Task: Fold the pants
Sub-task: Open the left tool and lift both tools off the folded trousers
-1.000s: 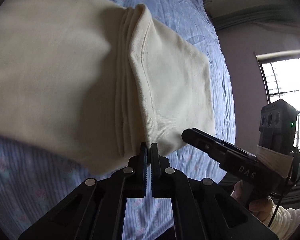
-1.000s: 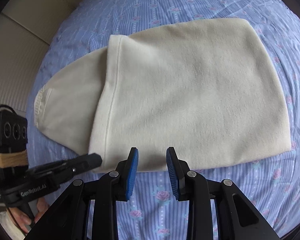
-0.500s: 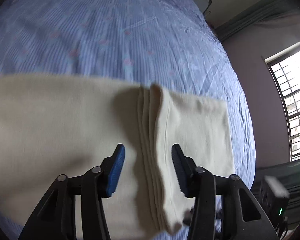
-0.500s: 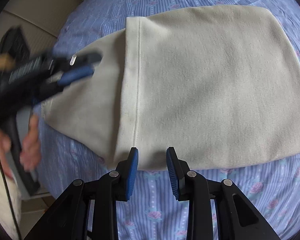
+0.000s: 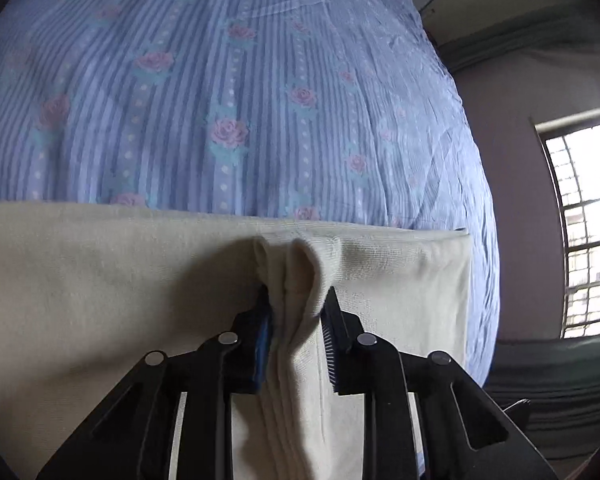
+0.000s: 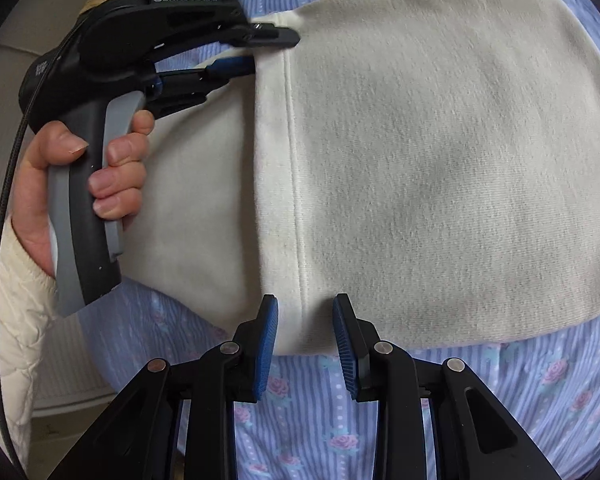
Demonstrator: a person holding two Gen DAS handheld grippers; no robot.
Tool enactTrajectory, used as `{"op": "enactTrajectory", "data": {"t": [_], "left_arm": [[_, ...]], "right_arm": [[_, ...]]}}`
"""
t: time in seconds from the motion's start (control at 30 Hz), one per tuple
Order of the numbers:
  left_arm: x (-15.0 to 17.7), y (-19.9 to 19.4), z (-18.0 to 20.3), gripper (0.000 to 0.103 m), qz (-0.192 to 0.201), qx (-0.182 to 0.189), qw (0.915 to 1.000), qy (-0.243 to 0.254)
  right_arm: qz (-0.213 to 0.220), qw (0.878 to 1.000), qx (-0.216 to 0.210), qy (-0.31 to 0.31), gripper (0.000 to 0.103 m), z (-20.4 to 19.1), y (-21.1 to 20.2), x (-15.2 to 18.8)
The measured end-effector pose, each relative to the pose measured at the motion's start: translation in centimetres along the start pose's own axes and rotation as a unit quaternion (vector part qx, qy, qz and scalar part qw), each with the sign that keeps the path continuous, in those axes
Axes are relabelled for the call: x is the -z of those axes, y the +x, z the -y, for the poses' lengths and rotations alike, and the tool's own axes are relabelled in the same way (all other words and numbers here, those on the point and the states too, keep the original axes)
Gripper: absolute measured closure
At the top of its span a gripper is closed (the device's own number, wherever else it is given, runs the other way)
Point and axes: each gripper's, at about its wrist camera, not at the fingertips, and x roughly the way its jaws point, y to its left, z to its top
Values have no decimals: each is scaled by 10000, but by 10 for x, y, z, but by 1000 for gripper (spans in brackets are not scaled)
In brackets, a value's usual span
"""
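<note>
The cream pants [image 6: 440, 152] lie folded on the blue floral bedsheet [image 6: 500, 392]. A hemmed edge [image 6: 290, 168] lies across a lower layer of the pants. My left gripper [image 5: 296, 300] has its jaws around the stacked hem layers [image 5: 296, 276] at the far side of the pants; it also shows in the right wrist view [image 6: 268, 48], one finger above and one below the cloth. The fingers look partly closed, with fabric bunched between them. My right gripper [image 6: 305, 320] is open, its tips at the near edge of the pants by the hem line.
The bedsheet [image 5: 228, 100] stretches beyond the pants. A window [image 5: 588, 232] and a mauve wall are at the right. A beige headboard or wall [image 6: 20, 40] is at the left of the bed. A person's hand [image 6: 108, 168] holds the left gripper's handle.
My left gripper opened, swung to the far side of the pants and moved its jaws around the hem layers. My right gripper stayed open and came closer to the near edge.
</note>
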Motion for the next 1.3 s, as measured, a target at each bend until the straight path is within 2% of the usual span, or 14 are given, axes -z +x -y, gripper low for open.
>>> {"op": "enactTrajectory", "data": {"t": [0.17, 0.27, 0.33, 0.4, 0.47, 0.53, 0.6, 0.63, 0.67, 0.73, 0.87, 0.97, 1.07, 1.3], "left_arm": [[-3, -21, 18, 87, 200, 12, 9976, 660], [-7, -8, 17, 85, 8, -278, 9974, 668], [-8, -4, 13, 76, -69, -429, 9974, 568], [-7, -20, 18, 67, 87, -655, 9955, 676], [-3, -50, 21, 57, 488, -963, 9902, 887], [4, -84, 17, 42, 763, -1015, 9872, 966], [14, -119, 5, 41, 875, -1080, 9853, 990], [22, -137, -3, 38, 958, -1159, 9837, 985], [32, -157, -12, 36, 1061, -1266, 9818, 934], [50, -188, -30, 29, 1225, -1245, 9820, 716], [97, -239, -90, 21, 1515, -800, 9849, -263], [135, -256, -132, 21, 1715, -715, 9773, -1013], [165, -265, -178, 21, 1904, -608, 9656, -1665], [186, -245, -236, 21, 1896, -415, 9505, -2426]], "right_arm": [[-10, 9997, -12, -254, 72, -11, 2, -1], [-96, 9997, 35, -231, 71, -14, 9, -4], [-161, 9992, 136, -334, 71, -19, 11, -4], [-260, 9989, 92, -389, 70, -23, 7, -3], [-350, 9981, -283, -414, 71, -32, 0, 1], [-393, 9969, -515, -454, 71, -43, -8, 5], [-234, 9971, -537, -491, 70, -54, -21, 8], [-143, 9974, -510, -487, 65, -57, -28, 7], [-4, 9979, -460, -465, 55, -62, -35, 6], [202, 9979, -393, -479, 45, -70, -44, 2], [406, 9966, -137, -698, 43, -91, -49, -14], [344, 9954, -88, -893, 43, -114, -37, -24], [253, 9913, 112, -1289, 43, -140, -19, -35], [7, 9866, 186, -1620, 43, -180, 25, -42]]}}
